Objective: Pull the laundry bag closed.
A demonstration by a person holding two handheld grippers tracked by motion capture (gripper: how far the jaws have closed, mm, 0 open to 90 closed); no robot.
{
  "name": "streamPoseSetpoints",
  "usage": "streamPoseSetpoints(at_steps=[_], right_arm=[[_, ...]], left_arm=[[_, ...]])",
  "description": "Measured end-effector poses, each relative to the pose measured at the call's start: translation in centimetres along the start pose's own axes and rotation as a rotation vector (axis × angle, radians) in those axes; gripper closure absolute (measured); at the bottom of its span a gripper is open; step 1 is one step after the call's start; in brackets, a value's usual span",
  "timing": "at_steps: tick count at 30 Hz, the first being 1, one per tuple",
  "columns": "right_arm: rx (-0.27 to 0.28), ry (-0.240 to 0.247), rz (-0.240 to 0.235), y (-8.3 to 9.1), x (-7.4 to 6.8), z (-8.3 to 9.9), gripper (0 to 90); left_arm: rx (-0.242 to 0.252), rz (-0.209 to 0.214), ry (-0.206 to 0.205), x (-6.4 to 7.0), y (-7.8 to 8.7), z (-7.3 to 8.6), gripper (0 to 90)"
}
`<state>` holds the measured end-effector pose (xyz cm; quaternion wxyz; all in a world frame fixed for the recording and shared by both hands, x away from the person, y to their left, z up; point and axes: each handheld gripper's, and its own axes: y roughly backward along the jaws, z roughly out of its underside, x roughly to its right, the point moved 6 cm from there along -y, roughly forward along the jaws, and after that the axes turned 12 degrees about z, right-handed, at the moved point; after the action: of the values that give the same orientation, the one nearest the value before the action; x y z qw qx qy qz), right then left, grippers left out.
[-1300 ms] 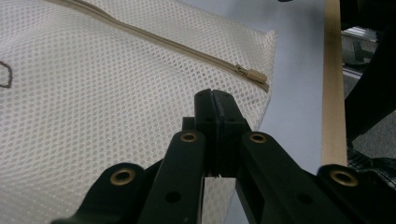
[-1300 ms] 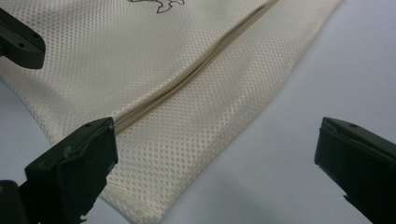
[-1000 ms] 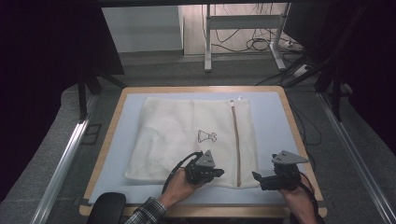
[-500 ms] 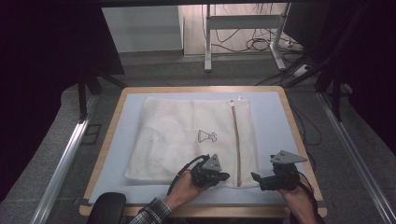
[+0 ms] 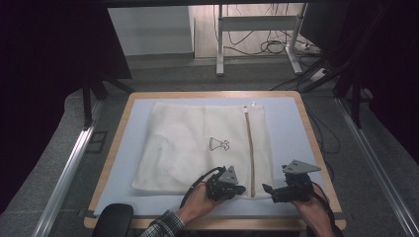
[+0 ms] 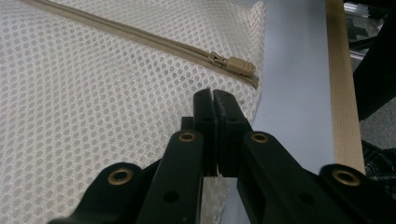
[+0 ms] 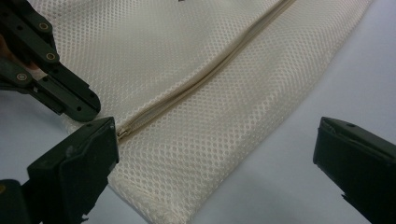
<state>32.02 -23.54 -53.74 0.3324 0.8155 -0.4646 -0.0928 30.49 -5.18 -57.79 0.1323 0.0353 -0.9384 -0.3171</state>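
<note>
**Mia:** What is on the table (image 5: 118, 148)?

**Ben:** A white net bag (image 5: 188, 143). It lies flat in the middle of the high view, on the blue mat (image 5: 286, 133).

**Mia:** What do you see at the left?

**Ben:** Low and a bit left of the middle is the left gripper (image 5: 240, 188). It sits over the near edge of the bag. In the left gripper view its jaws are pressed together. I see nothing between them.

**Mia:** Is it near the zip?

**Ben:** Yes. The zip (image 5: 250, 153) runs up the bag, right of the little black drawing (image 5: 219, 144). The zip tab (image 6: 236, 65) is just past the tips of the left jaws, in the upper middle of that view. They are not touching it.

**Mia:** And on the right?

**Ben:** The right gripper (image 5: 267, 188) is at the lower right, by the bag's near right corner. In the right gripper view its jaws are spread wide. The corner of the bag lies between them, but they hold nothing.

**Mia:** Is the bag open?

**Ben:** No. The zip looks shut all the way along. The tab sits at the near end.

**Mia:** So how much is done?

**Ben:** I think almost nothing yet. Both grippers are in place by the tab. What is left is to pinch the tab, hold the bag still, and pull the zip open.
</note>
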Motion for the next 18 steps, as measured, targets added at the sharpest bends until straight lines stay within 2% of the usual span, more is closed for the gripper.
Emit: streamPoseSetpoints(at_steps=[8,10,14,16,18], right_arm=[[-0.017,0.011,-0.014,-0.3,-0.9,-0.1,0.2],[-0.022,0.003,-0.043,-0.4,-1.5,-0.2,0.2],[-0.01,-0.013,-0.061,-0.4,-1.9,-0.6,0.3],[-0.013,-0.002,-0.065,-0.4,-2.3,-0.7,1.8],[-0.029,0.037,-0.037,-0.5,-2.7,-0.6,8.4]], left_arm=[[-0.007,0.003,-0.004,-0.1,0.1,0.1,88.7],[-0.007,0.003,-0.004,-0.1,0.1,0.1,88.6],[-0.009,0.002,-0.009,-0.1,0.1,0.1,88.6],[-0.008,0.003,-0.008,-0.1,0.1,0.2,88.5],[-0.008,0.003,-0.008,-0.1,0.1,0.2,88.5]])
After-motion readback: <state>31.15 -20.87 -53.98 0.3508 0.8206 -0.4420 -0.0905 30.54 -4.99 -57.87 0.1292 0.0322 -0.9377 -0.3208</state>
